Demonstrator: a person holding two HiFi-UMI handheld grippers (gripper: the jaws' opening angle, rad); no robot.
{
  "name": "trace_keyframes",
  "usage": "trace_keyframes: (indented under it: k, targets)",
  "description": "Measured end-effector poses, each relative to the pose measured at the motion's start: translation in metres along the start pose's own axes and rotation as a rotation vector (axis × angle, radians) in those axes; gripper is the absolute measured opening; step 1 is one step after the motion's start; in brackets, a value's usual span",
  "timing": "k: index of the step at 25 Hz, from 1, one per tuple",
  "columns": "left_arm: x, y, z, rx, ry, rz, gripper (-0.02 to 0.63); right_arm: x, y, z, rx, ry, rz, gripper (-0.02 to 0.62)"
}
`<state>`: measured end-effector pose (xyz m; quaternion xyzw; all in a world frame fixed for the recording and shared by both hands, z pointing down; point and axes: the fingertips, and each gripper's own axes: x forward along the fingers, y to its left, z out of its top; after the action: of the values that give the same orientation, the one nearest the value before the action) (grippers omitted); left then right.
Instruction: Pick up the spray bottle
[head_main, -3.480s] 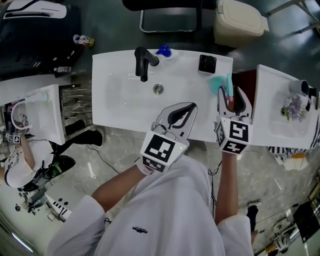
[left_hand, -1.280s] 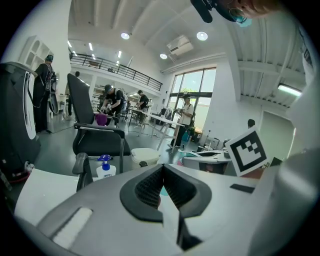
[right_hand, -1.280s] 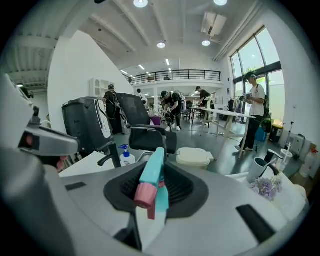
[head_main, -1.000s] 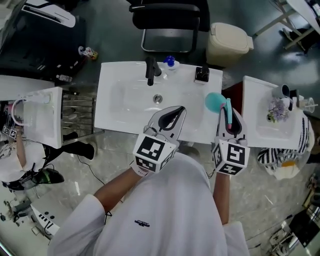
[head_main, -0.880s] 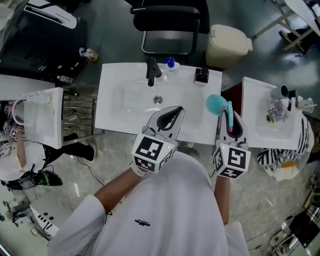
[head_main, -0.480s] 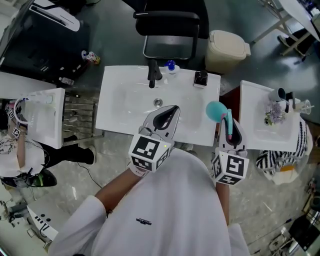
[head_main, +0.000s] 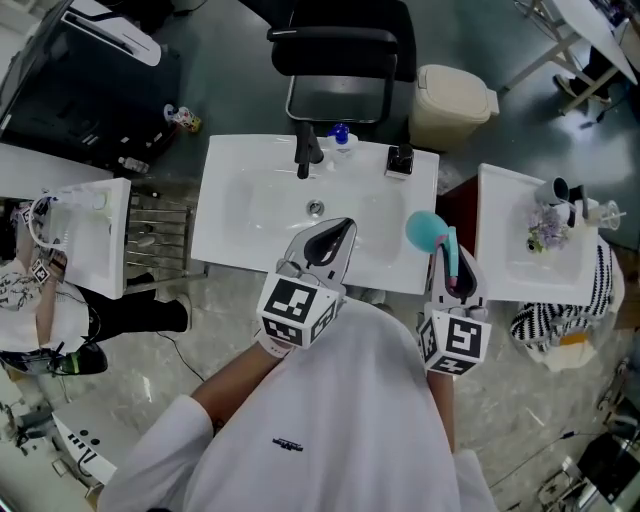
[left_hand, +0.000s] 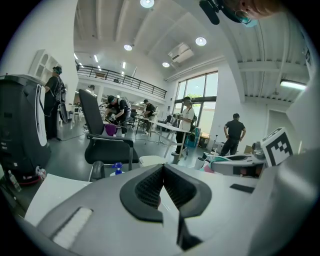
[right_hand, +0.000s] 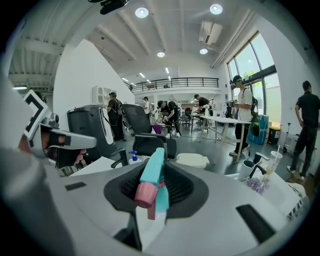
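Where it lies: spray bottle (head_main: 428, 231) sits in the right gripper (head_main: 450, 256), over the sink's (head_main: 230, 210) right edge.
Long axis: along the jaws, pink nozzle (right_hand: 138, 194) rearward.
Right grip: half-closed, clamped on the bottle.
Other hand: left gripper (head_main: 326, 238) closed, empty, farther off.

Our white top (head_main: 340, 400) bears a small dark logo (head_main: 287, 446); the left hand-held gripper (head_main: 346, 224) and right hand-held gripper (head_main: 452, 255) are grey with black-and-white marker cubes (head_main: 297, 308) (head_main: 455, 343).

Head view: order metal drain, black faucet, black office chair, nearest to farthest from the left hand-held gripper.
1. Metal drain, just ahead of the left hand-held gripper.
2. Black faucet, white sink's back edge.
3. Black office chair, beyond the sink.
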<state>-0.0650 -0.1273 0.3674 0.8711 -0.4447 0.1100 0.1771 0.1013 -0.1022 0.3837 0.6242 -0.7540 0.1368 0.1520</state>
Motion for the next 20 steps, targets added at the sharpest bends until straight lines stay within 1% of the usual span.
trace_keyframes:
  k: [5,10,20]
  targets:
    - [-0.0014,-0.0016,0.0017,0.007,-0.001,0.000,0.005,-0.0027,-0.0029,-0.0032,0.008,0.004,-0.011,0.080]
    - [-0.0021,-0.0028,0.0001,0.007,0.004,0.001,0.005,-0.0027,-0.0024,-0.0033,-0.004,0.006,-0.007,0.080]
    - [-0.0003,-0.0084,-0.0035,0.009,0.016,-0.003,0.005,-0.0047,-0.0066,-0.0016,0.009,-0.003,-0.007,0.080]
